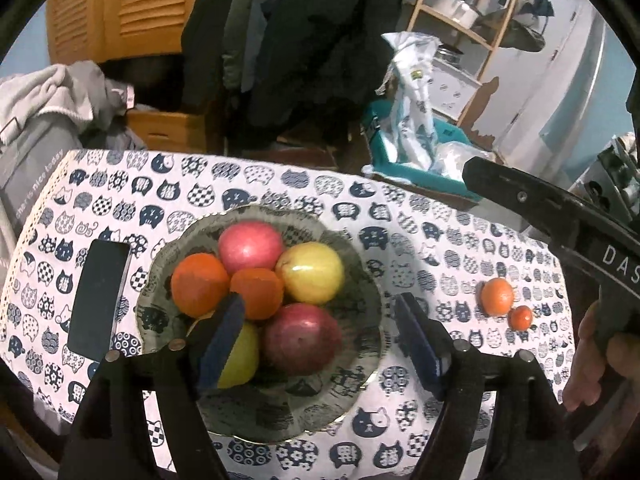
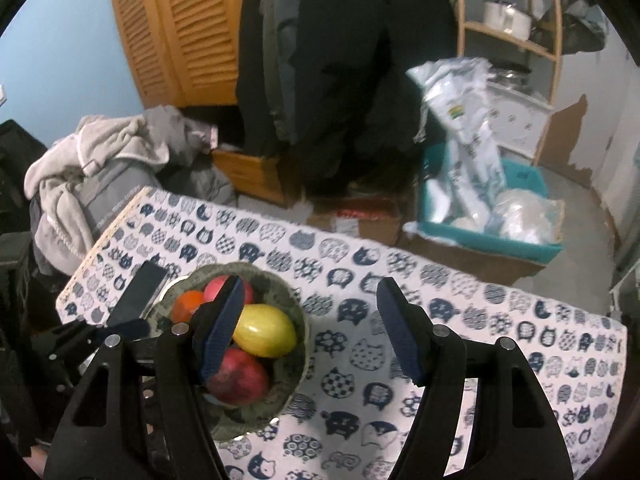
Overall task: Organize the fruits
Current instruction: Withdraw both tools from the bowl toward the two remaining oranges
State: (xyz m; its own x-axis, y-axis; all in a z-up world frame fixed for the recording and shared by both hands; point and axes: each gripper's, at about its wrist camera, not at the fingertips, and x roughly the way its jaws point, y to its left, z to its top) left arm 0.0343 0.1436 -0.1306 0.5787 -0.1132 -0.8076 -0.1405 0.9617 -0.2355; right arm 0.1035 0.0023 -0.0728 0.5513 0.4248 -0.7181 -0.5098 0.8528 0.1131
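Observation:
A patterned bowl on the cat-print tablecloth holds several fruits: a pink apple, a yellow apple, two oranges, a dark red apple and a yellow-green fruit. Two loose oranges lie right of the bowl, a larger one and a small one. My left gripper is open and empty above the bowl. My right gripper is open and empty, above the table just right of the bowl. The right gripper's body shows at the right in the left wrist view.
A black phone lies left of the bowl. Beyond the table's far edge stand a teal bin with plastic bags, cardboard boxes, a pile of clothes and a wooden shelf.

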